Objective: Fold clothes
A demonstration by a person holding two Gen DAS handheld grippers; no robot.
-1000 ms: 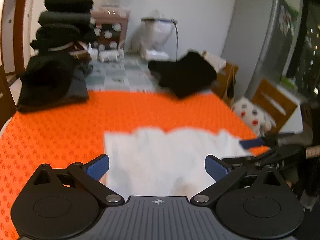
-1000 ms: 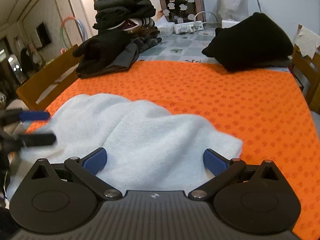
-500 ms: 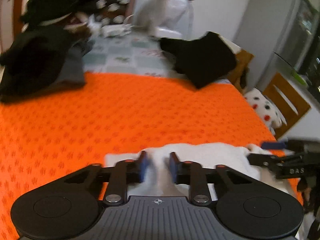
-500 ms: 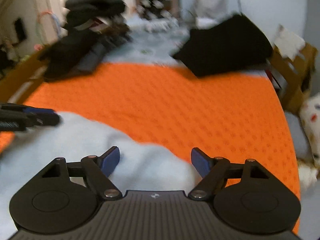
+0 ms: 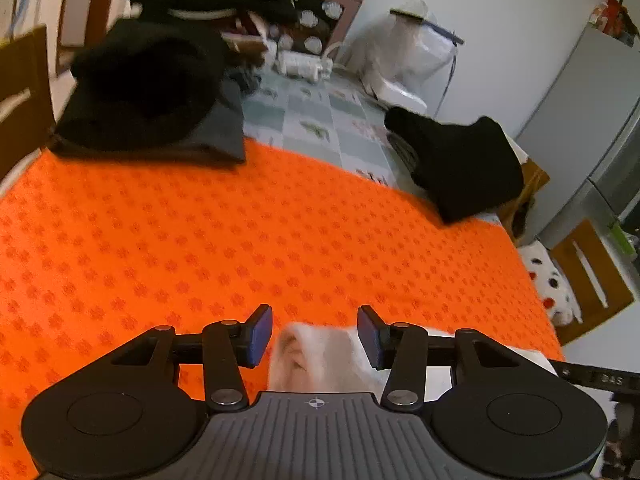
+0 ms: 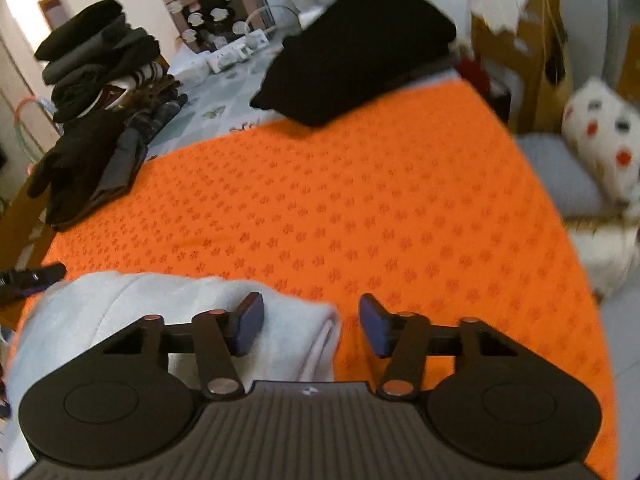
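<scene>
A white garment (image 6: pixel 132 316) lies folded at the near edge of the orange tablecloth (image 6: pixel 360 208). My left gripper (image 5: pixel 315 338) is half open, with a raised fold of the white garment (image 5: pixel 320 354) between its blue pads, not pinched. My right gripper (image 6: pixel 312 324) is half open over the garment's folded right edge, which sits between its pads without being clamped. The left gripper's tip (image 6: pixel 32 278) shows at the left edge of the right wrist view.
A black folded garment (image 5: pixel 460 164) lies at the far right of the cloth. A pile of dark clothes (image 5: pixel 148 92) lies at the far left, with a taller stack (image 6: pixel 96 56) behind. Wooden chairs (image 5: pixel 588 276) and a spotted cushion (image 6: pixel 604 136) stand to the right.
The left gripper shut on the white garment half a second ago and has now opened partway. The right gripper has narrowed. Both have moved toward the near edge, and the garment is more folded.
</scene>
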